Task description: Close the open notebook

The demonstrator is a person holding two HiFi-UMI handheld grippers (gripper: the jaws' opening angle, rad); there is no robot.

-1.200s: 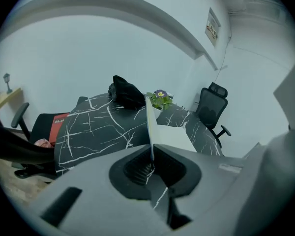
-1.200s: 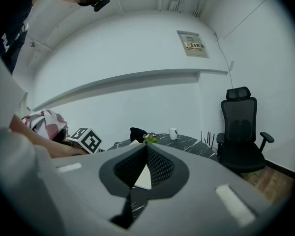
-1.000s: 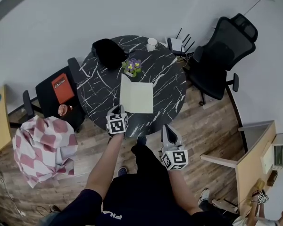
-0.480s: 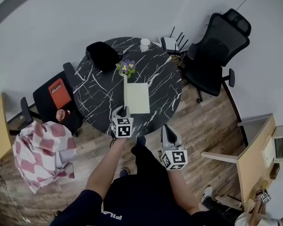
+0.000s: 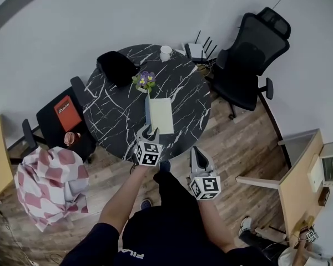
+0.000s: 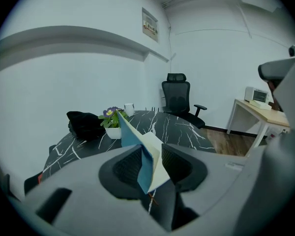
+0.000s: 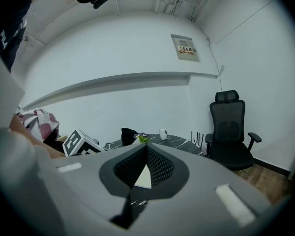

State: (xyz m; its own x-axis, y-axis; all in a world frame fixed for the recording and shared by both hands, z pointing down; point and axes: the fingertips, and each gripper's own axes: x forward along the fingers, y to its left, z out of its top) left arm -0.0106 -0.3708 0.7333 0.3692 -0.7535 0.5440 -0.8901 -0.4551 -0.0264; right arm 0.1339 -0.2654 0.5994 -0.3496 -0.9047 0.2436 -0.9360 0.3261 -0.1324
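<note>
Mid-close, the left tool (image 6: 151,165), jaws just opening and loose around the upright notebook (image 5: 162,116) cover, should next push it flat.

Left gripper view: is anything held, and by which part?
Nothing is gripped. The left gripper has just been opening its jaws; the raised cover of the notebook stands loose between them by its near edge.

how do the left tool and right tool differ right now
Left tool reaches over the table edge; right tool is short of it. Left tool's jaws have just been opening, the notebook's raised cover loose between them; right tool's jaws are together, empty. Both carry marker cubes.
</note>
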